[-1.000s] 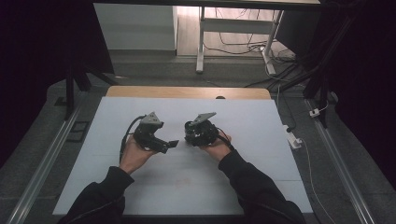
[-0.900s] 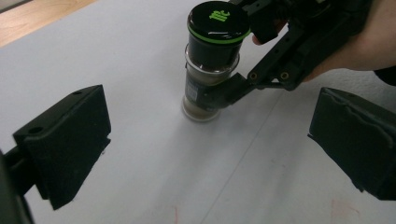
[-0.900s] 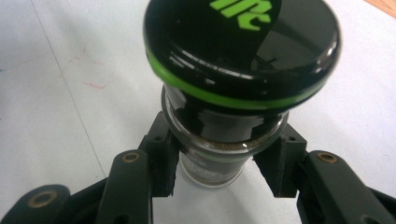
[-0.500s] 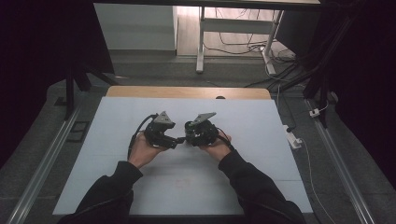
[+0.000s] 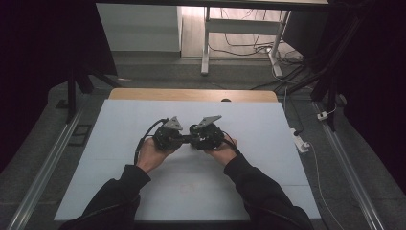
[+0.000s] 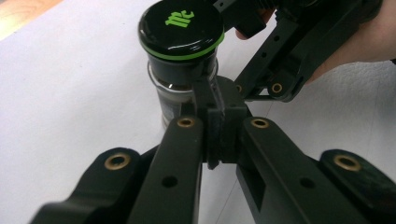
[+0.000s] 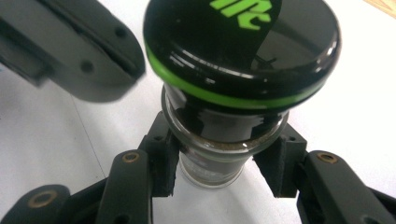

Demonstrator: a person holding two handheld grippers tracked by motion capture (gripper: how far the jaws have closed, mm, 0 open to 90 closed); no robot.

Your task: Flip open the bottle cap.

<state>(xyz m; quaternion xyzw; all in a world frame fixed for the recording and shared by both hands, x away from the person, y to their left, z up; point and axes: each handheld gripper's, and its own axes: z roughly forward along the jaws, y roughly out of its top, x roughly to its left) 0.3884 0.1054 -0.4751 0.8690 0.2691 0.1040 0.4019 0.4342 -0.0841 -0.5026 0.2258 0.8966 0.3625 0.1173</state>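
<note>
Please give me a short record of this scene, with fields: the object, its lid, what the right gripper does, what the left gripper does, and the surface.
object: small glass jar with dark contents, standing upright
lid: black lid with green ring and green logo, on the jar
right gripper: jaws on both sides of the jar body below the lid, pads against the glass
left gripper: jaws closed together, tips right beside the jar; contact cannot be told
surface: white table; the grippers meet near its middle

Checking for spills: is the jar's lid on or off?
On. The black, green-ringed lid sits on the glass jar, held by the right claw.
</note>
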